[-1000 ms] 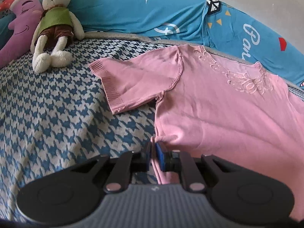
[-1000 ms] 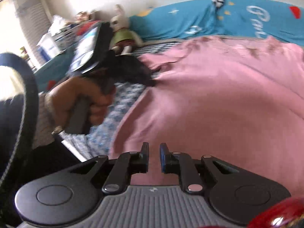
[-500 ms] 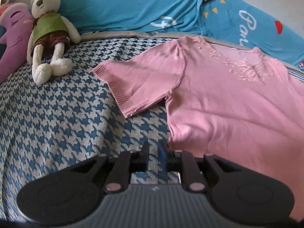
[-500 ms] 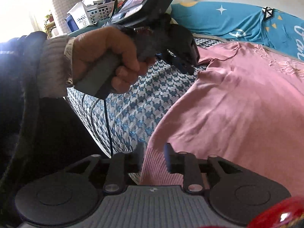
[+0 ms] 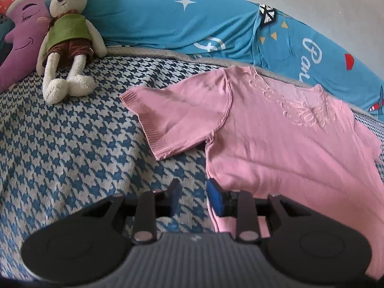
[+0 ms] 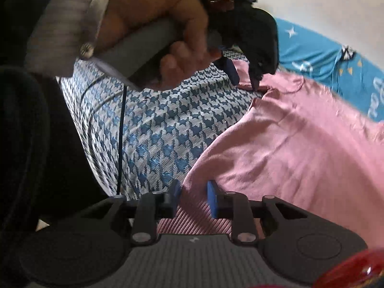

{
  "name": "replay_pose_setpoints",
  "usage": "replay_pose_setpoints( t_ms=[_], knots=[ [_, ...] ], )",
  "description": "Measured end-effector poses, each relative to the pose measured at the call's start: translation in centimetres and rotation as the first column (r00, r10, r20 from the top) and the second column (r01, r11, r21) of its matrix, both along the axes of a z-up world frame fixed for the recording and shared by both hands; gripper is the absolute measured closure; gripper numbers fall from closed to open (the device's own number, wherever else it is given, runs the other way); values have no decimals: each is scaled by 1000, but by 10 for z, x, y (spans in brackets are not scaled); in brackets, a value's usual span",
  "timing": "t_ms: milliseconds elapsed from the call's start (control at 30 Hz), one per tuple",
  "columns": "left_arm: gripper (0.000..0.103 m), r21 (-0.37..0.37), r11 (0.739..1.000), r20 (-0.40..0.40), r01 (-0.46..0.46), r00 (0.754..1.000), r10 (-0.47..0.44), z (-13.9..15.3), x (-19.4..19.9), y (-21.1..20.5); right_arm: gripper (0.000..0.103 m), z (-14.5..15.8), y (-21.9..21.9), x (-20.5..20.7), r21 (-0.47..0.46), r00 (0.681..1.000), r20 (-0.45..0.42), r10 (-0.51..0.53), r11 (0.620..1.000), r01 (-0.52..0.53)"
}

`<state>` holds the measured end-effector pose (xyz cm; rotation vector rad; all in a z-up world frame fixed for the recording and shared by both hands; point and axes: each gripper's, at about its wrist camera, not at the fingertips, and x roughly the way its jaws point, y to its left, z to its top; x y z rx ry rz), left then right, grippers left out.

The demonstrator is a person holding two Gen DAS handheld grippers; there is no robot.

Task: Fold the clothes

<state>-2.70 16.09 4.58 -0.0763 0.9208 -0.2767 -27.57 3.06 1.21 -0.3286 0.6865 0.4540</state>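
A pink short-sleeved shirt (image 5: 276,139) lies spread face up on a blue-and-white houndstooth bedspread (image 5: 60,144), its left sleeve (image 5: 177,117) stretched out flat. My left gripper (image 5: 194,195) is open just off the shirt's side edge, with only bedspread showing between its fingers. In the right wrist view the shirt (image 6: 288,148) runs to the ribbed hem at its near corner. My right gripper (image 6: 194,198) is open, and that hem corner lies between its fingers. A hand (image 6: 153,24) holds the left gripper (image 6: 243,76) above the sleeve.
A plush rabbit (image 5: 67,38) and a purple moon cushion (image 5: 19,36) lie at the far left of the bed. A long blue printed bolster (image 5: 168,19) runs along the wall behind the shirt. A dark sleeve fills the left of the right wrist view.
My left gripper was shut on the shirt's side edge; it has let go and opened. My right gripper opened wider and shifted left to the hem corner. The left hand rose.
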Motion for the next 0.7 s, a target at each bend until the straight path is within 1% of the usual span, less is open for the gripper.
replay_pose_setpoints(
  t_ms=[67, 100, 200, 300, 367, 467, 533, 633, 667, 700],
  knots=[
    [71, -16, 1000, -4, -8, 1000, 8, 0, 1, 2, 95, 0, 0, 0, -10, 1000, 13, 2, 1000, -2],
    [71, -23, 1000, -6, -13, 1000, 13, 0, 2, 3, 95, 1, -2, 0, 7, 1000, 3, 5, 1000, -5],
    [71, -34, 999, -8, -25, 1000, 25, 1, 4, 5, 96, 8, -10, 2, 109, 998, -53, 42, 993, -36],
    [70, -46, 998, -9, -38, 999, 38, 1, 6, 7, 96, 12, -11, 0, 155, 995, -70, 78, 986, -67],
    [68, -53, 998, -12, -44, 999, 43, 1, 7, 7, 96, 11, -15, 4, 189, 992, -104, 78, 980, -57],
    [68, -46, 998, -12, -34, 999, 34, 0, 6, 3, 95, 9, -18, 9, 223, 987, -136, 84, 973, -52],
    [68, -44, 999, -14, -26, 1000, 26, -1, 7, -1, 95, 8, -18, 11, 230, 983, -154, 96, 971, -59],
    [68, -41, 999, -19, -16, 1000, 15, -3, 7, -7, 94, 5, -18, 11, 230, 982, -153, 114, 970, -77],
    [68, -37, 999, -21, -12, 1000, 11, -4, 7, -9, 93, 5, -18, 12, 241, 978, -162, 130, 967, -89],
    [68, -32, 999, -24, -8, 1000, 7, -5, 7, -11, 93, 6, -19, 13, 270, 969, -187, 163, 957, -109]
  ],
)
